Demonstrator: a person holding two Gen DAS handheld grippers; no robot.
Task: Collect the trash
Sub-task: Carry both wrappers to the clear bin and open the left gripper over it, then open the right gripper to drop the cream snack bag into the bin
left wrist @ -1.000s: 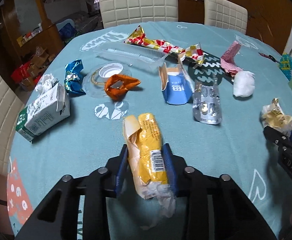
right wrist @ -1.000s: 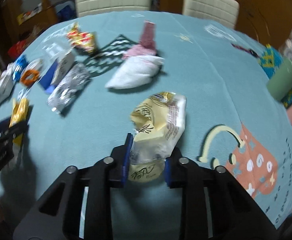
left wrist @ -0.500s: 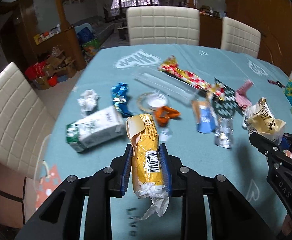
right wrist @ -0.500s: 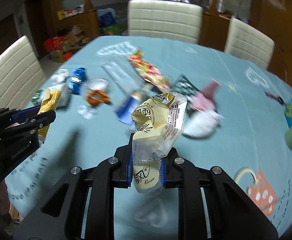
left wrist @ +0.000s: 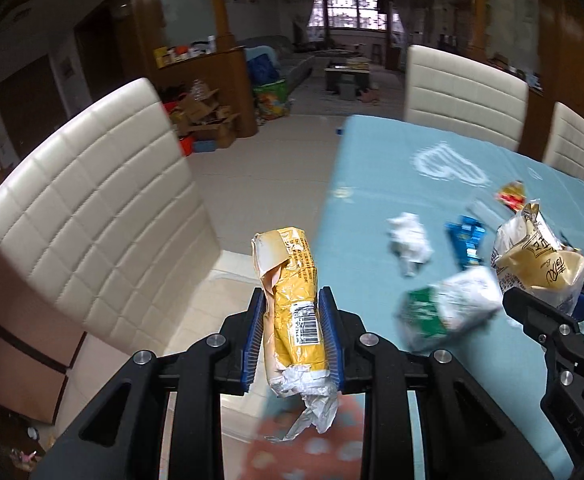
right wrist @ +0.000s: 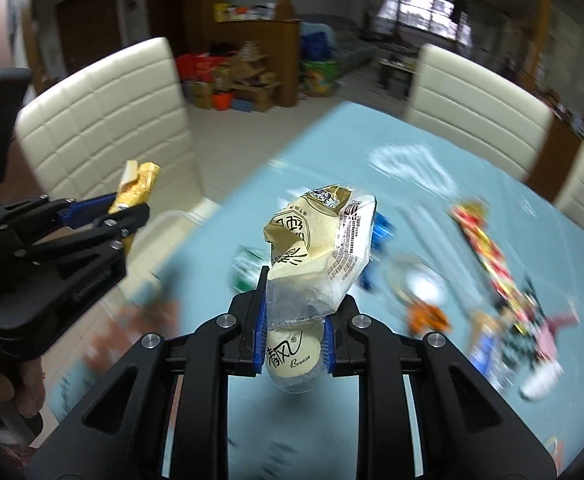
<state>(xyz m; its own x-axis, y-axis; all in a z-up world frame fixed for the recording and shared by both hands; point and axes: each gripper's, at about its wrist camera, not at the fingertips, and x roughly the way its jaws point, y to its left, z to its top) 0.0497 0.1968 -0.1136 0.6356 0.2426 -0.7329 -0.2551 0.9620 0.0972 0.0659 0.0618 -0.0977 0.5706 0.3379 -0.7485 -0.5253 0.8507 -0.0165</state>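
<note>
My left gripper (left wrist: 290,336) is shut on a yellow snack wrapper (left wrist: 292,312) and holds it in the air over the table's left edge, facing a cream chair (left wrist: 92,208). My right gripper (right wrist: 294,332) is shut on a cream tissue packet (right wrist: 320,256), held above the teal table (right wrist: 332,420). The left gripper (right wrist: 104,216) with its wrapper (right wrist: 138,184) shows at left in the right wrist view. The right gripper's packet (left wrist: 540,256) shows at right in the left wrist view.
On the teal tablecloth (left wrist: 372,184) lie a milk carton (left wrist: 444,312), a crumpled tissue (left wrist: 410,240), a blue wrapper (left wrist: 466,236), a red-yellow wrapper (right wrist: 484,248) and an orange piece (right wrist: 426,314). Cream chairs (left wrist: 464,88) stand at the far side. Tiled floor (left wrist: 260,160) lies left.
Both grippers have risen and swung left with their trash. The views now look past the table's left edge toward the chair and floor.
</note>
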